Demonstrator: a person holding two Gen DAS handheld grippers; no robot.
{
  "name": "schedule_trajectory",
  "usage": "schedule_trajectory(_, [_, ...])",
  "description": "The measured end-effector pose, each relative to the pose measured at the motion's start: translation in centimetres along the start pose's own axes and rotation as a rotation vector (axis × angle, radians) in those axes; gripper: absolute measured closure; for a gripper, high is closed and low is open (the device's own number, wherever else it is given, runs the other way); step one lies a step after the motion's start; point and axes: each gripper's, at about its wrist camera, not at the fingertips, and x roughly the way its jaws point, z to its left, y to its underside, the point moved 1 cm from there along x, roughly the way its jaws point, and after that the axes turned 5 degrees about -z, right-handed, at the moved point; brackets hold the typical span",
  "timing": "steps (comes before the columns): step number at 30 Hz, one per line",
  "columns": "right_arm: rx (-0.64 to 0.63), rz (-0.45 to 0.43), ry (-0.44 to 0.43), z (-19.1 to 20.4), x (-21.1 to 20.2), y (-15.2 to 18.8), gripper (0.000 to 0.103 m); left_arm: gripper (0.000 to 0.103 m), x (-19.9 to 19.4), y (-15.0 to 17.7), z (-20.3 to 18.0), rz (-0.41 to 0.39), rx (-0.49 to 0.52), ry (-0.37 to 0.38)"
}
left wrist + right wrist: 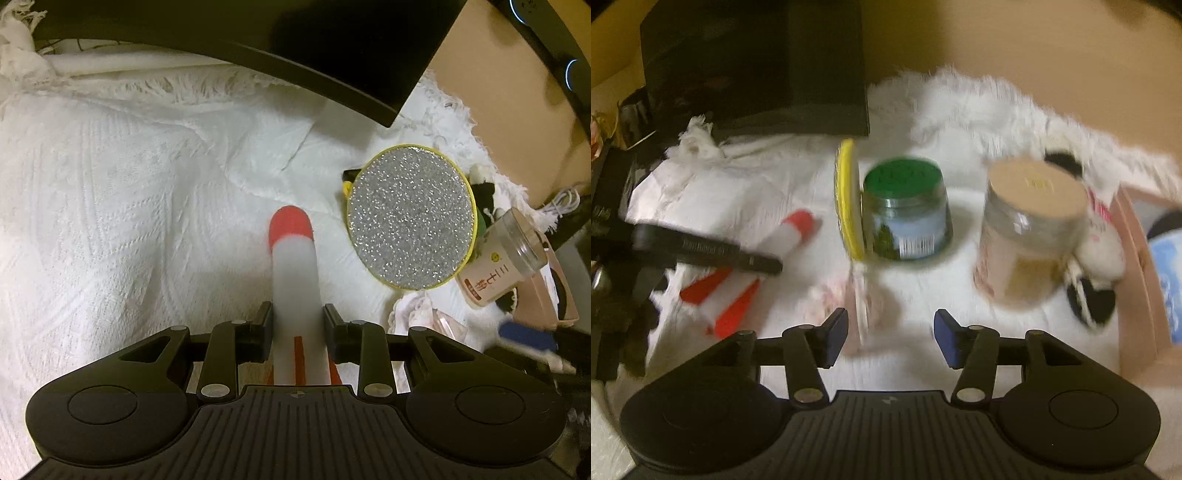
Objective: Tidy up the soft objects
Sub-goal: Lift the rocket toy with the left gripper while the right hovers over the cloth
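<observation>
My left gripper (297,325) is shut on a soft white rocket toy (295,273) with a red nose and red fins, held over the white knitted blanket (110,206). The rocket also shows in the right wrist view (783,240), with the left gripper's black finger (709,251) across it. My right gripper (890,332) is open and empty, just above the blanket, in front of a thin pink-white soft item (862,295). A black-and-white plush (1097,254) lies at the right behind the beige-lidded jar.
A round glittery yellow-rimmed disc (412,218) stands on edge against a green-lidded jar (907,210). A jar with a beige lid (1030,229) stands to the right. A pink tray (1134,280) lies at far right. A black box (757,66) is behind.
</observation>
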Motion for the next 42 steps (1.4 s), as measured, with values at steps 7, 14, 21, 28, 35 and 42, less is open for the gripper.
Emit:
schedule_trajectory(7, [-0.045, 0.042, 0.027, 2.5, 3.9, -1.6, 0.065, 0.071, 0.0, 0.0, -0.3, 0.002, 0.001, -0.016])
schedule_trajectory(14, [-0.072, 0.081, 0.025, 1.5, 2.0, -0.2, 0.076, 0.071, 0.2, -0.2, -0.5, 0.004, -0.002, -0.031])
schedule_trajectory(21, [-0.069, 0.117, 0.196, -2.4, 0.7, 1.7, 0.068, 0.071, 0.7, -0.2, -2.1, 0.009, 0.03, -0.029])
schedule_trajectory(28, [0.017, 0.075, 0.244, -4.9, -1.5, 2.8, 0.033, 0.071, 0.8, -0.1, -2.8, 0.011, 0.056, -0.057])
schedule_trajectory(35, [-0.071, 0.062, 0.11, -1.7, -0.8, 2.5, 0.034, 0.071, 0.8, -0.1, -2.4, 0.007, 0.041, -0.038])
schedule_trajectory(42, [-0.237, 0.058, 0.188, 0.4, 2.0, 1.6, 0.036, 0.071, 0.9, -0.1, -2.2, 0.008, 0.042, -0.036])
